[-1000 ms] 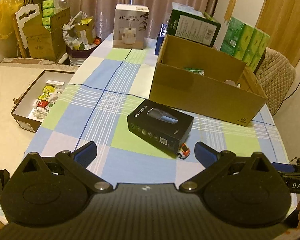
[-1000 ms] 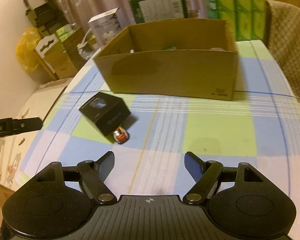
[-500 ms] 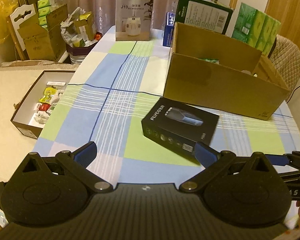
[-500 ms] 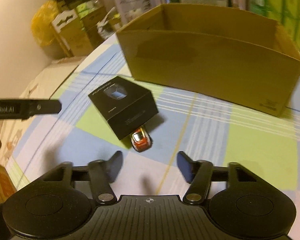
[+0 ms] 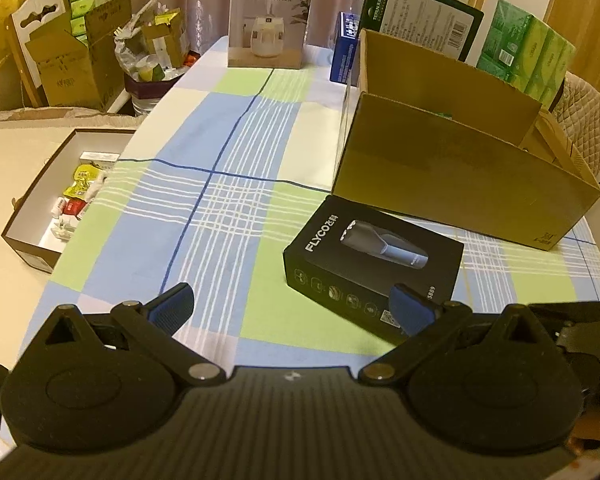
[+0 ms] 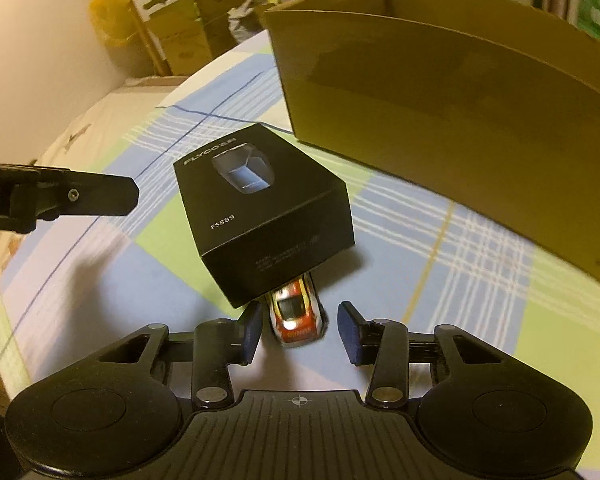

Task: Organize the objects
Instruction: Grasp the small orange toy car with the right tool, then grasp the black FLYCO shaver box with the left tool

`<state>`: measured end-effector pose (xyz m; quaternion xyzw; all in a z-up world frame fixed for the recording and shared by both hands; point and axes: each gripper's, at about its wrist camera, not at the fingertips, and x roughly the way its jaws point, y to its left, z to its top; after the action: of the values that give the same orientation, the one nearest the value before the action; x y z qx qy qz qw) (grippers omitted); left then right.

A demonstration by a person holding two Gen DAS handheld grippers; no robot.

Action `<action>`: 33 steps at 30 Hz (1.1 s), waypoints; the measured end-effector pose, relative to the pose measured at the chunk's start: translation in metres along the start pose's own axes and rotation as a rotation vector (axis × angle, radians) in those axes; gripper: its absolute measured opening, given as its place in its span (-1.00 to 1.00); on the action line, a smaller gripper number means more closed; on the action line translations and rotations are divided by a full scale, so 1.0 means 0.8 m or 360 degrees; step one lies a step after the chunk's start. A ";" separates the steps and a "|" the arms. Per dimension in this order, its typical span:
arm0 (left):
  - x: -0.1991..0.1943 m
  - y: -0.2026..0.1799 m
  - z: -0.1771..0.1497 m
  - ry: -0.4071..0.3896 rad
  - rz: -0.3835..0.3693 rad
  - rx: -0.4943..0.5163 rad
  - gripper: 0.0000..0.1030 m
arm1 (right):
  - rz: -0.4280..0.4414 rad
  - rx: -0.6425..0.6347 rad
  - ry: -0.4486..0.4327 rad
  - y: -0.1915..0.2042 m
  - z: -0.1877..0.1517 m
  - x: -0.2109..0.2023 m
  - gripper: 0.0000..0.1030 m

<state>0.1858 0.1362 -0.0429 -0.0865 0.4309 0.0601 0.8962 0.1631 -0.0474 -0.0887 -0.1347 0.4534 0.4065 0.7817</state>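
A small orange and red toy car (image 6: 298,314) lies on the checked tablecloth, its far end tucked under the corner of a black FLYCO shaver box (image 6: 260,212). My right gripper (image 6: 300,332) is open, its pads on either side of the car with gaps on both sides. My left gripper (image 5: 290,306) is open and empty, just near of the shaver box (image 5: 374,266). The car is hidden in the left wrist view. An open cardboard box (image 5: 460,176) stands behind the shaver box, also in the right wrist view (image 6: 460,92).
A white humidifier box (image 5: 270,18), a blue box (image 5: 344,54) and a dark green box (image 5: 420,12) stand at the table's far end. Green tissue packs (image 5: 532,56) and a quilted chair (image 5: 588,120) are at the right. A low tray of small items (image 5: 64,196) lies left of the table.
My right gripper has moved forward and down to the toy car, and its jaws have narrowed around it. My left gripper has come closer to the shaver box.
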 end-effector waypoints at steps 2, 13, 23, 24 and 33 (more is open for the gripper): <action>0.002 0.000 -0.001 0.0005 0.0000 0.0000 0.98 | 0.0013 -0.0046 -0.0011 0.003 0.003 0.004 -0.24; 0.004 0.000 -0.004 0.0022 0.0010 -0.0001 0.98 | -0.0061 0.0061 0.0019 -0.021 -0.018 -0.013 -0.51; 0.005 -0.021 -0.004 0.0031 -0.0027 0.0037 0.98 | -0.0162 0.0151 -0.0077 -0.065 -0.006 -0.043 -0.51; 0.006 -0.022 -0.003 0.0031 -0.0029 0.0042 0.98 | -0.0150 0.0127 -0.0087 -0.063 0.002 -0.039 -0.51; 0.012 -0.008 0.004 0.0032 -0.0015 0.0000 0.98 | 0.0042 -0.0006 -0.0085 -0.041 0.029 -0.008 -0.51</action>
<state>0.1953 0.1311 -0.0474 -0.0890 0.4395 0.0550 0.8921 0.2006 -0.0578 -0.0760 -0.1193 0.4335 0.4210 0.7878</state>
